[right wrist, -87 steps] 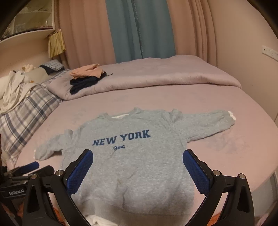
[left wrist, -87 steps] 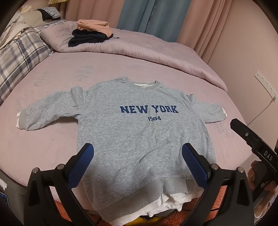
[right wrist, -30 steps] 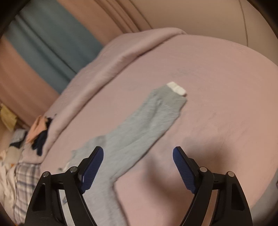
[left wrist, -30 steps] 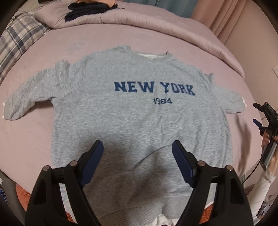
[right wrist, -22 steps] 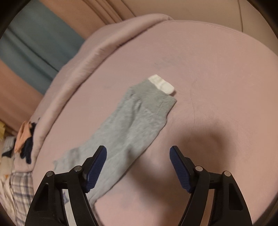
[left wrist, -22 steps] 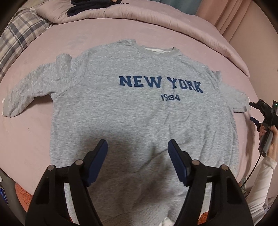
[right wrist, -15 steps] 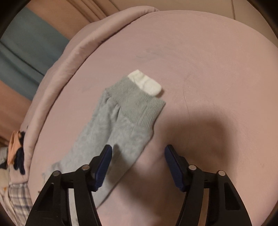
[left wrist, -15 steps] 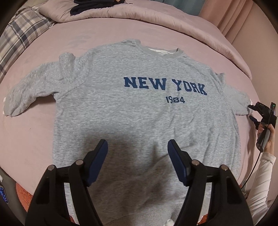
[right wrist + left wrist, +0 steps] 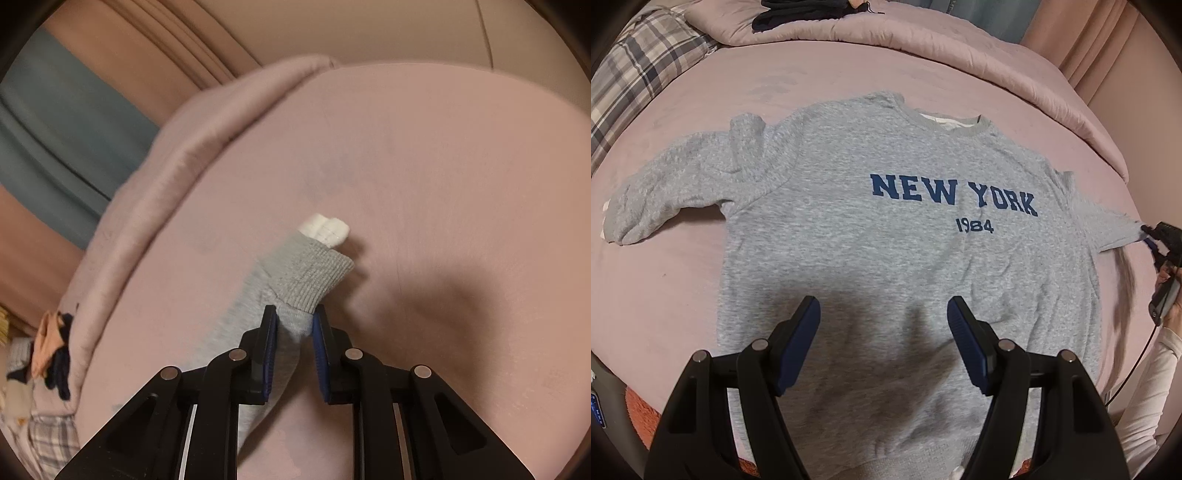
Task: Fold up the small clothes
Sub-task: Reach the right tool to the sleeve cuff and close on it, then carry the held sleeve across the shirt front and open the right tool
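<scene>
A grey "NEW YORK 1984" sweatshirt (image 9: 886, 229) lies face up and spread flat on the pink bed (image 9: 665, 295), its hem toward me. My left gripper (image 9: 884, 317) is open and empty, hovering above the lower front of the sweatshirt. My right gripper (image 9: 294, 317) is shut on the sweatshirt's right sleeve (image 9: 288, 295) just behind its ribbed cuff (image 9: 314, 273), with a white inner cuff (image 9: 325, 225) sticking out. The right gripper also shows in the left wrist view (image 9: 1156, 240) at the sleeve end on the far right.
A folded pink duvet (image 9: 960, 48) runs along the back of the bed with dark and peach clothes (image 9: 798, 14) piled on it. A plaid pillow (image 9: 631, 81) is at the left. Curtains (image 9: 55, 122) and a wall stand behind.
My right gripper has moved in on the right sleeve and closed on it near the cuff. My left gripper has narrowed slightly and stayed over the sweatshirt's lower front.
</scene>
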The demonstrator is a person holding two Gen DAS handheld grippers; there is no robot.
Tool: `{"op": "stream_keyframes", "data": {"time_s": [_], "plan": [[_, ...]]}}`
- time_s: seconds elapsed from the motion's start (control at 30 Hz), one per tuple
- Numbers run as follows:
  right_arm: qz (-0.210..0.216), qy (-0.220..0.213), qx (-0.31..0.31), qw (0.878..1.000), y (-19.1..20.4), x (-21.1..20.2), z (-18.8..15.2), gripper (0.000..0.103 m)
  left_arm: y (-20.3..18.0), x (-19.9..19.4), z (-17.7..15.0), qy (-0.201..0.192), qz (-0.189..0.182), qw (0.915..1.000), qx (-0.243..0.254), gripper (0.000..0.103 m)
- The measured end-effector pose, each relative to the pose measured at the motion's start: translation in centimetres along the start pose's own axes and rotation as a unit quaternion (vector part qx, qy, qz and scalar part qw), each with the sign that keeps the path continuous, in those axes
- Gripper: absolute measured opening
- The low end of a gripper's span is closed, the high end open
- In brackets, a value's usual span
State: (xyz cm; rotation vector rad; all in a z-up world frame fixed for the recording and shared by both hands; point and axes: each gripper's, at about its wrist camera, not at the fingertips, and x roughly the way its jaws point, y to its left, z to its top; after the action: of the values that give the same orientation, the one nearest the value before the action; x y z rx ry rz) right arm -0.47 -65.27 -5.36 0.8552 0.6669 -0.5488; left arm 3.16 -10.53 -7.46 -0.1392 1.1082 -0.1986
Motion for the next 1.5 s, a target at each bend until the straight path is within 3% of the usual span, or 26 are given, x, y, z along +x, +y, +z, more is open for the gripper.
{"op": "stream_keyframes", "data": {"time_s": [0.27, 0.53, 0.73, 1.03, 1.23, 1.37, 1.5], "plan": [[0.018, -0.081, -0.1, 0.992, 7.8, -6.3, -0.3, 0.02, 1.5, -1.1, -0.1, -0.014, -0.004, 0.9998, -0.015, 0.071], [0.069, -0.099, -0.185, 0.975, 15.7, -8.7, -2.5, 0.02, 3.4, -2.3, -0.1, -0.028, -0.003, 0.9991, -0.032, 0.071], [0.109, -0.083, -0.251, 0.958, 21.1, -9.2, -5.7, 0.02, 4.9, -3.2, -0.3, -0.039, -0.004, 0.9983, -0.044, 0.071], [0.144, -0.044, -0.315, 0.937, 25.6, -8.4, -11.1, 0.02, 7.5, -4.0, -0.9, -0.046, 0.003, 0.9967, -0.067, 0.071], [0.143, -0.011, -0.357, 0.923, 27.8, -6.9, -15.2, 0.02, 8.2, -3.9, -1.1, -0.041, 0.003, 0.9966, -0.071, 0.071], [0.118, 0.001, -0.397, 0.91, 28.7, -5.7, -18.4, 0.02, 8.5, -4.1, -1.2, -0.042, 0.002, 0.9966, -0.071, 0.072], [0.106, 0.042, -0.428, 0.897, 29.0, -3.4, -21.6, 0.02, 8.7, -4.2, -1.3, -0.044, 0.005, 0.9965, -0.071, 0.072]]}}
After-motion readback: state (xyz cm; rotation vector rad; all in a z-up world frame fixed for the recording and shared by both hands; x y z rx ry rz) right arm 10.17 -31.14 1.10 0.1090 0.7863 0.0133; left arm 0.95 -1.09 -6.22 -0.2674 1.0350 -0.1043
